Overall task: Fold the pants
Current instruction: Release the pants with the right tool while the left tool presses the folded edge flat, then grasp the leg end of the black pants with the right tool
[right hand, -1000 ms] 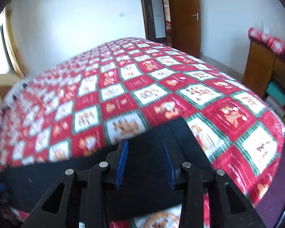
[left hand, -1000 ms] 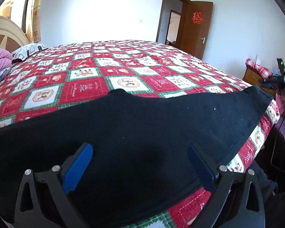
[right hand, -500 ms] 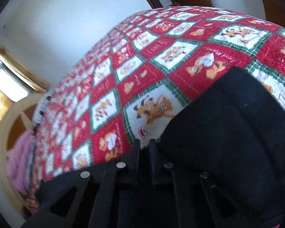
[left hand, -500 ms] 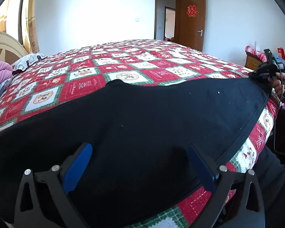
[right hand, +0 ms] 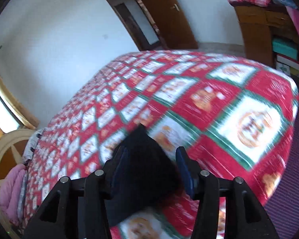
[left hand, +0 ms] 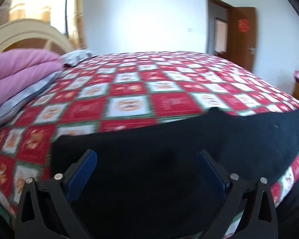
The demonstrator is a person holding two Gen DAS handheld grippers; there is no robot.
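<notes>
In the right wrist view the right gripper (right hand: 152,166) holds its blue-padded fingers (right hand: 183,167) partly apart around a raised peak of the black fabric pants (right hand: 143,159) at lower centre, though blur hides whether the pads bite, so the cloth could slip free mid-fold. In the left wrist view the left gripper (left hand: 147,169) hangs wide open over the pants lying flat across the lower frame, pinning nothing, so the garment may drag across the red, white and green patchwork quilt (left hand: 129,91). A pink folded duvet (left hand: 20,67) sits at the left edge, well apart, and a brown wooden door (left hand: 243,37) stands at upper right; nothing blocks the fold.
</notes>
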